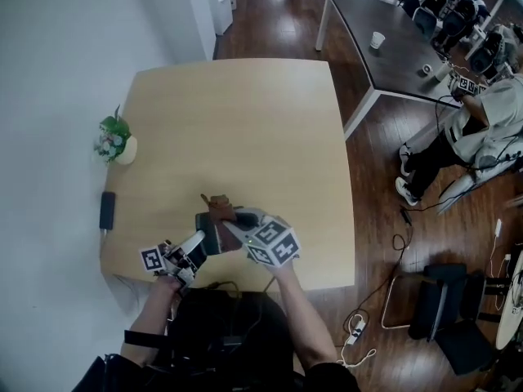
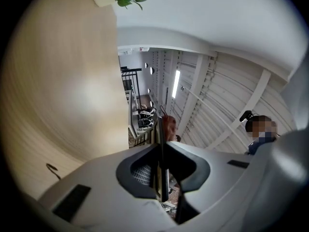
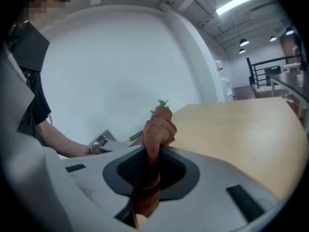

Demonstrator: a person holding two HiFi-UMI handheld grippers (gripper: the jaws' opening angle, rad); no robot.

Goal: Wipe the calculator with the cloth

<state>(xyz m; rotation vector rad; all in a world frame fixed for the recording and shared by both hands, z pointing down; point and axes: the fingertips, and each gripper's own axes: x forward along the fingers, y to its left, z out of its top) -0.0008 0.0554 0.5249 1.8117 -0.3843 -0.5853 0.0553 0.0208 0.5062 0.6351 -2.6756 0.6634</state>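
The calculator is a thin, dark, rigid slab held near the front edge of the counter, between the two grippers. No view shows whether it touches the wood. It looks light and stiff, with hard, smooth faces that could slip, and keys that should not be squeezed, so the plain border is the best place to grip it. The left gripper appears to be doing that: its jaws are closed almost together on the slab's edge. The cloth is soft, brown and knitted-looking. It is bunched into a wad that will give under pressure and drape over the keys, and gripping it low on the bunch leaves a padded tip free for rubbing. The right gripper has its jaws clamped on the cloth in this way, with the wad standing proud of them. The head view alone shows the whole layout, with both grippers meeting over the calculator and a potted plant well apart at the counter's left edge. The left gripper view shows the calculator edge-on as a narrow blade between the jaws, with the cloth just beyond it. The right gripper view shows the weave of the cloth and how it is pinched, but it does not clearly show the calculator.
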